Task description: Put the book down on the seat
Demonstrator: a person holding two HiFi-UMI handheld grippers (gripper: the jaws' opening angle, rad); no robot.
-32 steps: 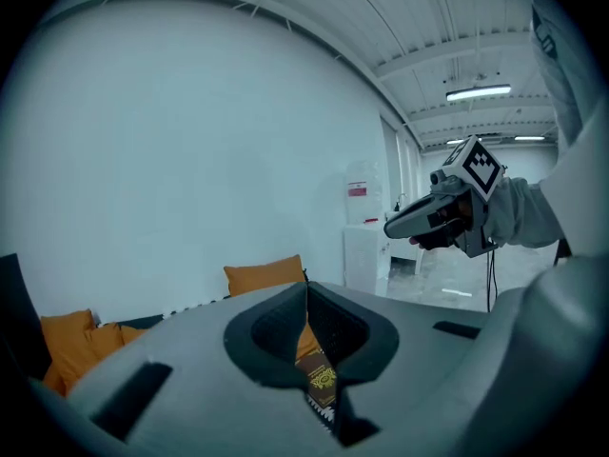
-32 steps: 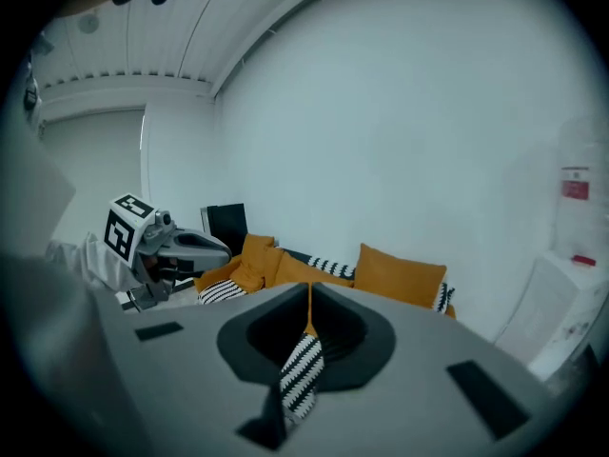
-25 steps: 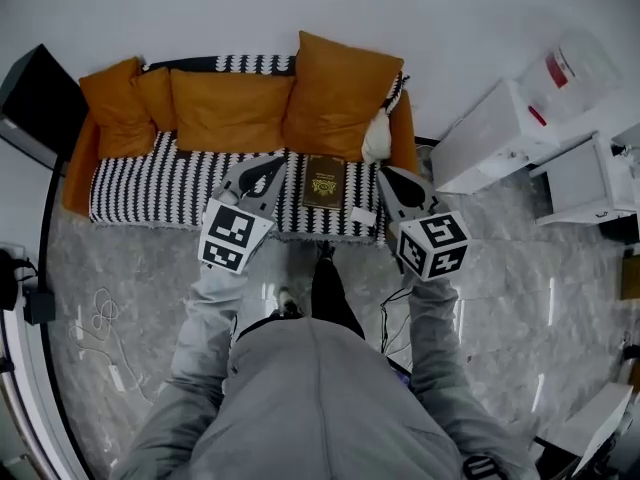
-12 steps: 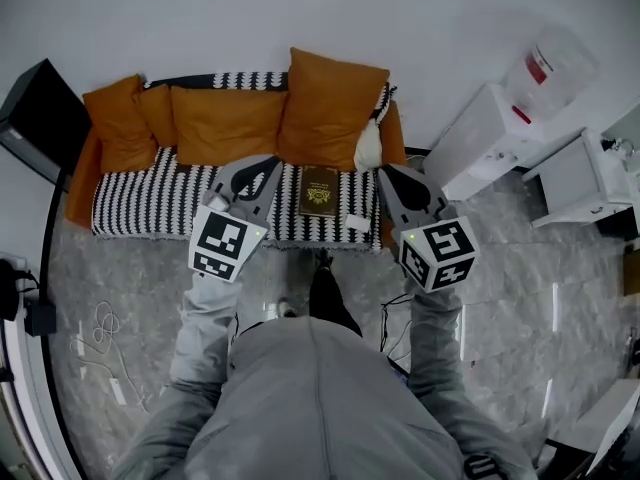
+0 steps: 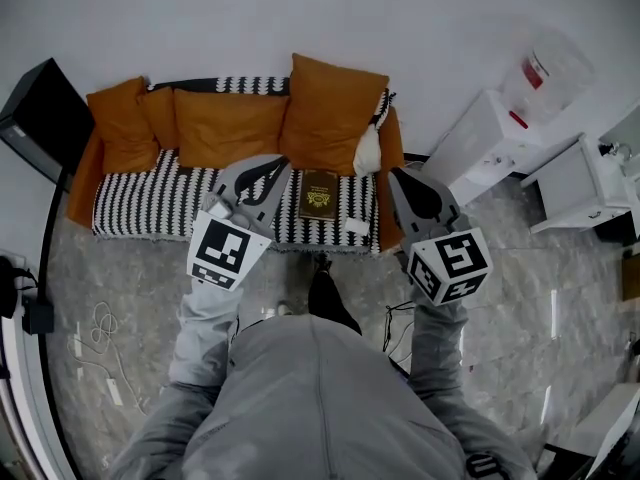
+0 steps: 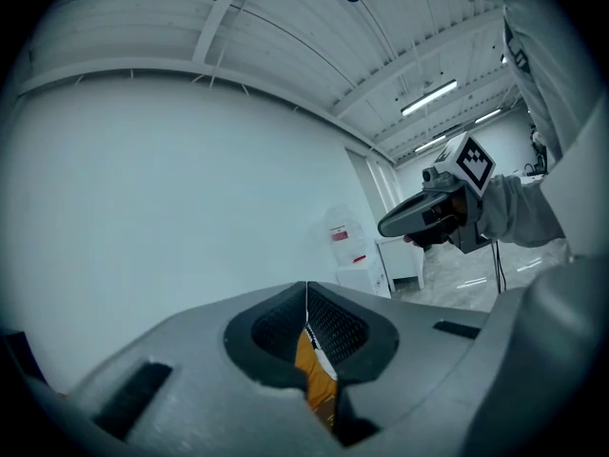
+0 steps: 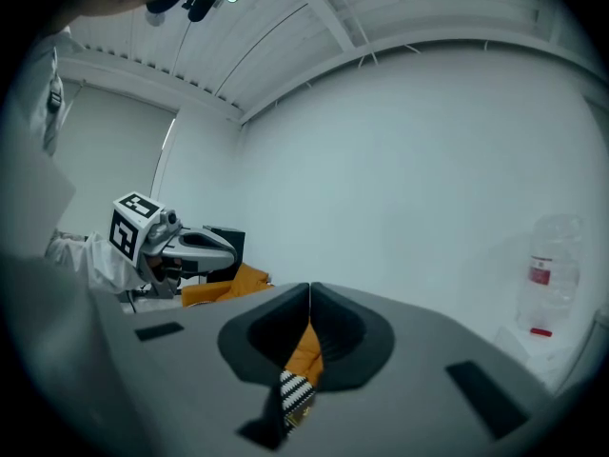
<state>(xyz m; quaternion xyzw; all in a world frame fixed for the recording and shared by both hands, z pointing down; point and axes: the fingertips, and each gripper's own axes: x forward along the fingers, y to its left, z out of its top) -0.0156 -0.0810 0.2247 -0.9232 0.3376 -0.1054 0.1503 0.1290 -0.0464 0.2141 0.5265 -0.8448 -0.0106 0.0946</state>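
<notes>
A dark brown book (image 5: pixel 318 195) lies flat on the black-and-white striped seat of the sofa (image 5: pixel 150 203), in front of the largest orange cushion (image 5: pixel 333 116). My left gripper (image 5: pixel 280 163) hovers just left of the book and my right gripper (image 5: pixel 398 176) just right of it, both clear of it. Each points roughly level toward the wall. In the left gripper view the jaws (image 6: pixel 305 290) meet at the tip with nothing between them. The right gripper view shows the same: the jaws (image 7: pixel 310 289) are shut and empty.
Orange cushions (image 5: pixel 225 126) line the sofa back, and a white bundle (image 5: pixel 367 151) sits at its right end. A small white item (image 5: pixel 355 226) lies on the seat's front right. White cabinets (image 5: pixel 480 138) and a water jug (image 5: pixel 548 73) stand right, a black box (image 5: pixel 35 108) left, and cables (image 5: pixel 100 313) lie on the floor.
Both grippers have risen and drawn back from the sofa toward the person. The book has stayed flat on the seat.
</notes>
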